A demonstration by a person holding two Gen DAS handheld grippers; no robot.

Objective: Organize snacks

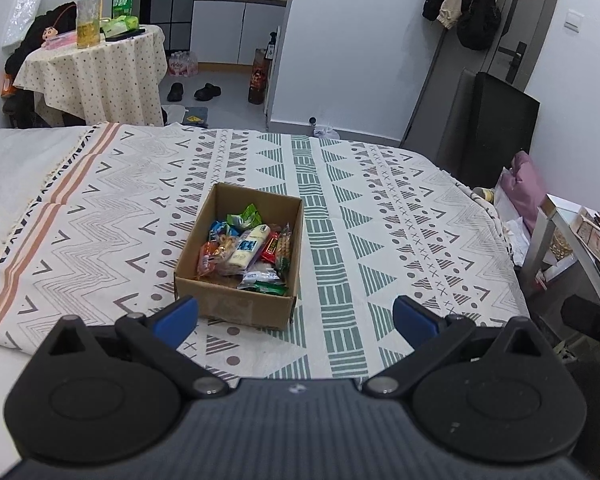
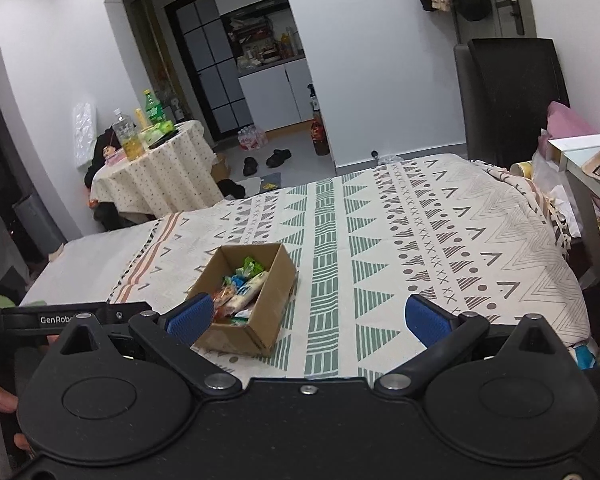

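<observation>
Both the left gripper (image 1: 296, 320) and right gripper (image 2: 308, 320) hang with jaws spread, empty; a careless reach could tip the open brown cardboard box (image 1: 236, 304) of wrapped snacks (image 1: 246, 254) on the soft bed (image 1: 380, 240).

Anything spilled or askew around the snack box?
Nothing stands out. The box sits upright on the blanket, snacks heaped loosely inside, none visible outside it. Both hand-held grippers, left and right, are open and empty, short of the box.
</observation>
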